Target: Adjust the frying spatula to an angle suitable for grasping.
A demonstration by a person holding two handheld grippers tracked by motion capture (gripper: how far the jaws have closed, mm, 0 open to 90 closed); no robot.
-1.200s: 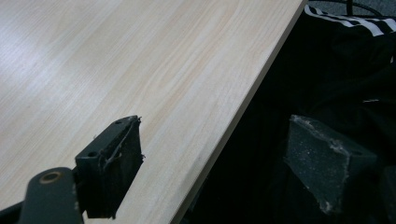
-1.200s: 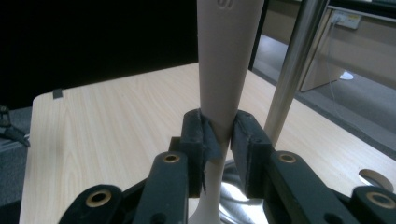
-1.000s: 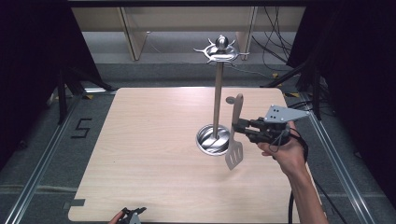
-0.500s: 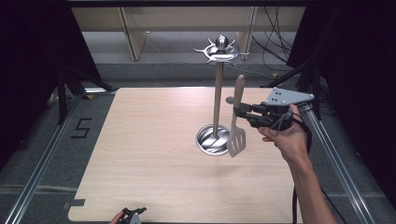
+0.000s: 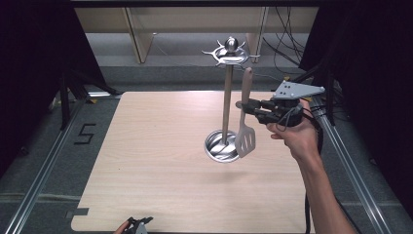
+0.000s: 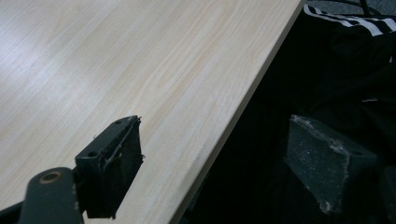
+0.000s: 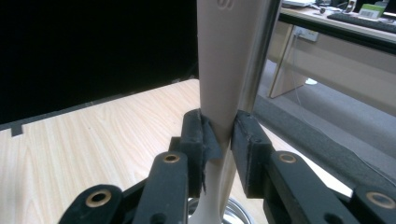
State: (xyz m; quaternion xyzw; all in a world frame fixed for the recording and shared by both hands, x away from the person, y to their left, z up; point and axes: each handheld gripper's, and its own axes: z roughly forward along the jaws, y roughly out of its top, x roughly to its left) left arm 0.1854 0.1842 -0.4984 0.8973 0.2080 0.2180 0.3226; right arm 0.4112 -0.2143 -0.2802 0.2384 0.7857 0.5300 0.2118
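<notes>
A slotted spatula [image 5: 245, 124] with a beige handle hangs upright in the air, its metal blade low beside the round steel base [image 5: 220, 146] of a utensil stand. The stand's pole [image 5: 226, 105] rises to a hooked crown [image 5: 230, 51]. My right gripper [image 5: 242, 108] is shut on the spatula's handle [image 7: 219, 84], with the pole [image 7: 259, 56] just behind it. At the table's near edge my left gripper [image 5: 139, 225] stands open [image 6: 219, 158] with nothing between its pads; one pad is over the wood, the other past the edge.
The light wooden table [image 5: 160, 161] has a metal rail [image 5: 41, 170] along its left side and another along its right. Cables [image 5: 287, 48] and shelving lie beyond the far edge. Dark clothing with white stripes [image 6: 345, 21] sits off the table's near edge.
My right gripper has lifted the spatula higher and turned it more upright, bringing its handle close beside the stand's pole. The left gripper has stayed put.
</notes>
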